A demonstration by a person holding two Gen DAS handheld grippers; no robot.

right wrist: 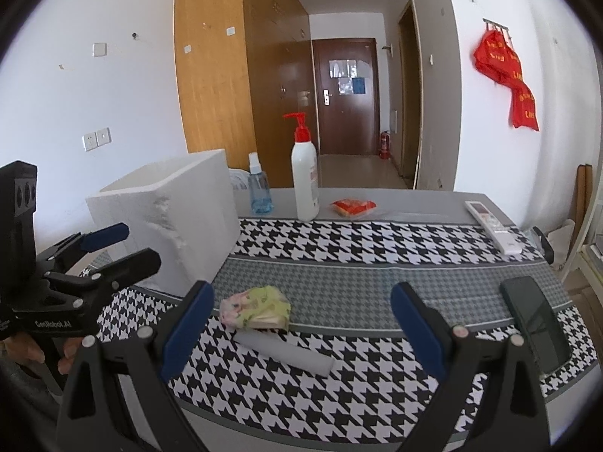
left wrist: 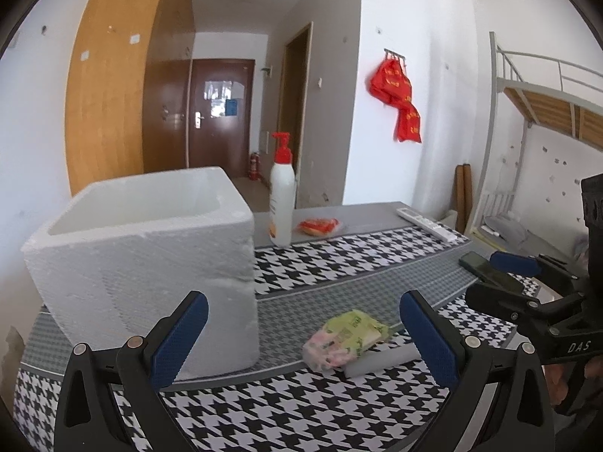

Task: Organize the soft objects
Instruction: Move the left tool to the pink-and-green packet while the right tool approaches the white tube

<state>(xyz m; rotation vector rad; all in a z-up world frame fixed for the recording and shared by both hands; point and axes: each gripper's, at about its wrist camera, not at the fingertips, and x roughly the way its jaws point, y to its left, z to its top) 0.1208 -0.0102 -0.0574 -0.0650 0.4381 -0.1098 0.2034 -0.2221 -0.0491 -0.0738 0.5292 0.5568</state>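
Both-handed rig, nothing gripped. Left gripper (left wrist: 303,335) has its blue-padded fingers spread wide with only air between them; right gripper (right wrist: 301,324) likewise spread and empty. Seen from the right wrist camera, the left tool's black body reads "GenRobot.AI"; from the left wrist camera the right tool's body shows "DAS", the rest cut off.

Soft packet (right wrist: 258,310), crinkled plastic in yellow-green and pink with small print too blurred to read, lies on the tablecloth (right wrist: 377,256) ahead of both grippers, between their finger lines in each view. A grey foam roll (right wrist: 284,352), cylindrical, lies touching the packet's near edge, slanting toward the right.

White polystyrene box (left wrist: 150,263), open-topped, thick-walled, with a pebbled, chipped surface, stands left of the packet, close in front of the left gripper's left finger. Cloth is black-and-white houndstooth with a finer grey band across the middle.

Farther back: white pump bottle (right wrist: 305,184) with red pump head, label unreadable; small blue spray bottle (right wrist: 260,188) beside the box; red-orange wrapped packet (right wrist: 352,207) on the bare grey table edge; white remote control (right wrist: 493,226) at the far right; dark phone (right wrist: 535,324) flat on the cloth near the right gripper's right finger. Red cloth with yellow lettering (right wrist: 507,75) hangs on the wall, illegible.
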